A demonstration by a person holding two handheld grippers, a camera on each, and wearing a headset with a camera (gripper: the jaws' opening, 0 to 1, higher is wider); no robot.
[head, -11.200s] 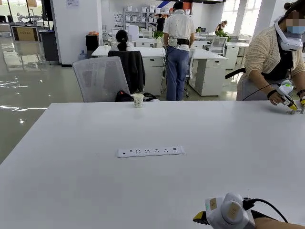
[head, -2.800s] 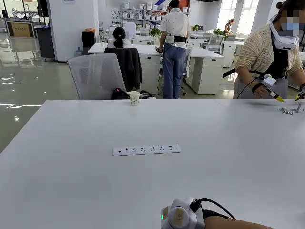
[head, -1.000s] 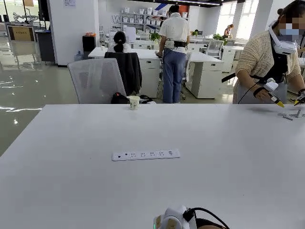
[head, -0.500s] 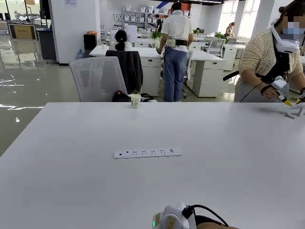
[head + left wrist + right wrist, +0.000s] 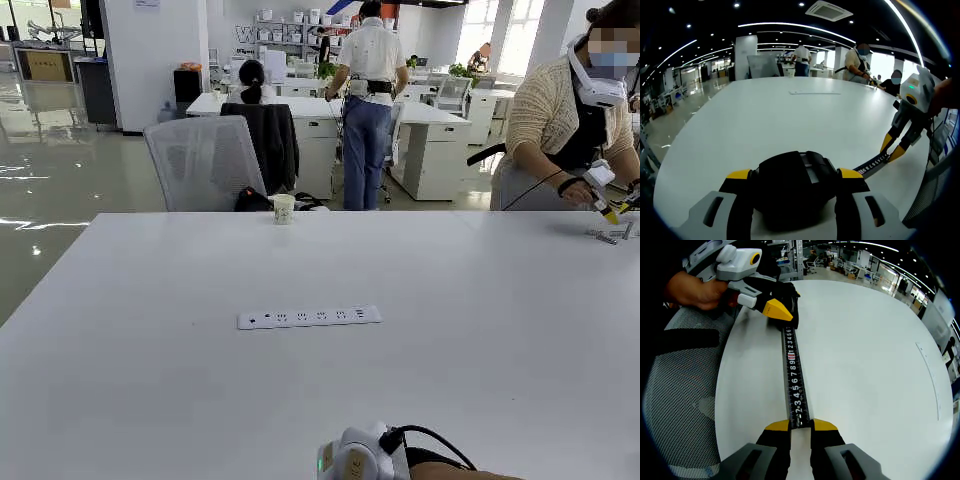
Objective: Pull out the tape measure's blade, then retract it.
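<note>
My left gripper (image 5: 795, 175) is shut on the black tape measure case (image 5: 792, 187), which rests near the white table's (image 5: 780, 115) edge. The blade (image 5: 872, 164) runs out of the case to the right, where my right gripper (image 5: 892, 149) pinches its end. In the right gripper view the yellow-tipped right gripper (image 5: 801, 426) is shut on the blade's tip. The numbered blade (image 5: 792, 375) lies flat along the table up to the case (image 5: 789, 302), held by the left gripper (image 5: 777, 309). A gripper's top (image 5: 355, 460) pokes in at the bottom edge of the head view.
A white power strip (image 5: 310, 318) lies mid-table and a paper cup (image 5: 284, 208) stands at the far edge. Another person (image 5: 565, 110) works with grippers over small metal parts (image 5: 605, 236) at the far right. A mesh chair (image 5: 680, 390) sits beside the table's near edge.
The gripper at the bottom edge of the head view has drifted left since the oldest frame and barely moved in the last second. The other person's hands have shifted a little.
</note>
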